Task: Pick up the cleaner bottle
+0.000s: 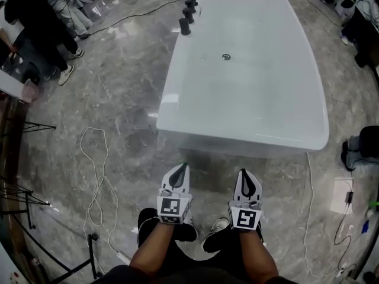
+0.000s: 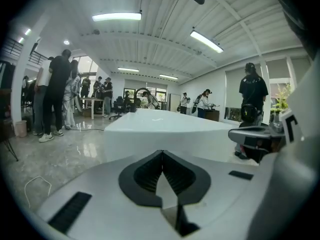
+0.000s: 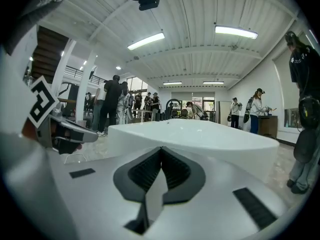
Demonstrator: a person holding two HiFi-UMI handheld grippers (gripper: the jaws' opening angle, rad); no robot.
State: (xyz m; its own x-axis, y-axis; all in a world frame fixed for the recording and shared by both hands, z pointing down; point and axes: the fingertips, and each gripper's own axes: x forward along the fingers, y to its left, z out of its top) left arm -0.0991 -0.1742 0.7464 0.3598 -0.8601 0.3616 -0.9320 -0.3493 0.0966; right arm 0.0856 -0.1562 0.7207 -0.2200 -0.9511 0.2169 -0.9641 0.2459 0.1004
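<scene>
Both grippers are shut and hold nothing. In the head view the left gripper (image 1: 182,169) and right gripper (image 1: 245,175) are side by side, low over the grey marble floor (image 1: 118,87). They point at the near wall of a white bathtub (image 1: 177,93) and stop short of it. The person's dark shoes (image 1: 183,231) show just under them. Three dark upright bottle-shaped things (image 1: 185,26) stand in a row at the tub's far left corner, well apart from both grippers. I cannot tell whether one of them is the cleaner bottle. A white cable (image 1: 95,182) loops on the floor to the left.

In the left gripper view the black ribbed pads meet at the tips with nothing between them. The tub lies ahead, the right gripper is at the right edge, and people (image 2: 57,94) stand at the left.

The right gripper view shows the same: pads together, nothing between them, the tub ahead and the left gripper at the left edge.
</scene>
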